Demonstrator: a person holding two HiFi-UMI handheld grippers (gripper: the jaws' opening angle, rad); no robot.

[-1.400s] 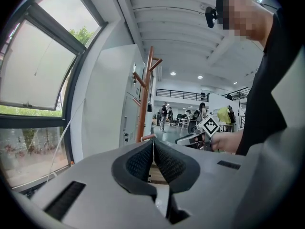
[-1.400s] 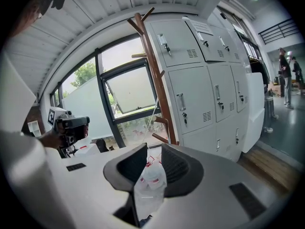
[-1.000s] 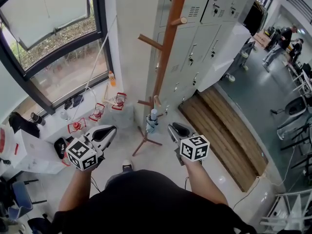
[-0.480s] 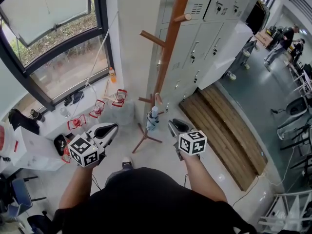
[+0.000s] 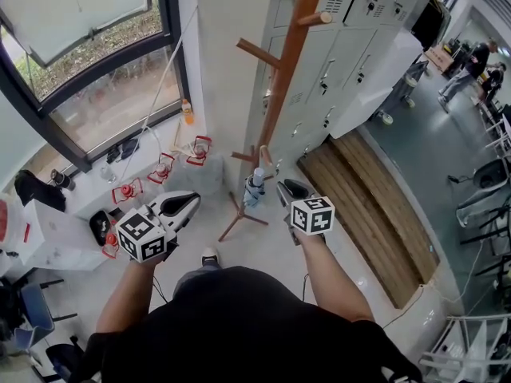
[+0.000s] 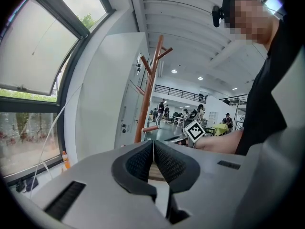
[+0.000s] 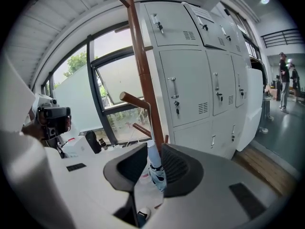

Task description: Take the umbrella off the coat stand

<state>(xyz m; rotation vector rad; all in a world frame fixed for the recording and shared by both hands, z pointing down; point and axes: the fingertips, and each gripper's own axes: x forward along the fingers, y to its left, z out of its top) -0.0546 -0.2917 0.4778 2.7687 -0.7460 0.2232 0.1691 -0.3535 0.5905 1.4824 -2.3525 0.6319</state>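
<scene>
While both grippers are held out side by side in front of the person, neither is in contact with the umbrella.

Left gripper (image 6: pixel 153 144): jaws pressed together, ribbed pads meeting, nothing between them. Its own view shows the brown coat stand (image 6: pixel 147 94) rising beyond the closed tips. From the head view the left gripper (image 5: pixel 194 199) sits to the left of the stand's feet and apart from them.

Right gripper (image 7: pixel 153 149): jaws apart, pads bare. Its own view looks through the gap at the umbrella (image 7: pixel 155 170), which lies beyond the tips and not between the pads. The coat stand (image 7: pixel 143 70) rises directly behind it.

Umbrella (image 5: pixel 254 188): folded, pale with a blue-and-white pattern. It hangs low on the coat stand (image 5: pixel 284 78), close against the upright and just above the spread feet. From the head view the right gripper (image 5: pixel 284 185) has its tips just to the right of the umbrella, near but not touching.

Surroundings: the stand is in front of a bank of grey lockers (image 5: pixel 355 22). A window (image 5: pixel 88 62) lies to the left, with small red-framed objects (image 5: pixel 164 170) on the floor below it. A wooden platform (image 5: pixel 359 206) runs along the foot of the lockers, to the right of the right gripper.
</scene>
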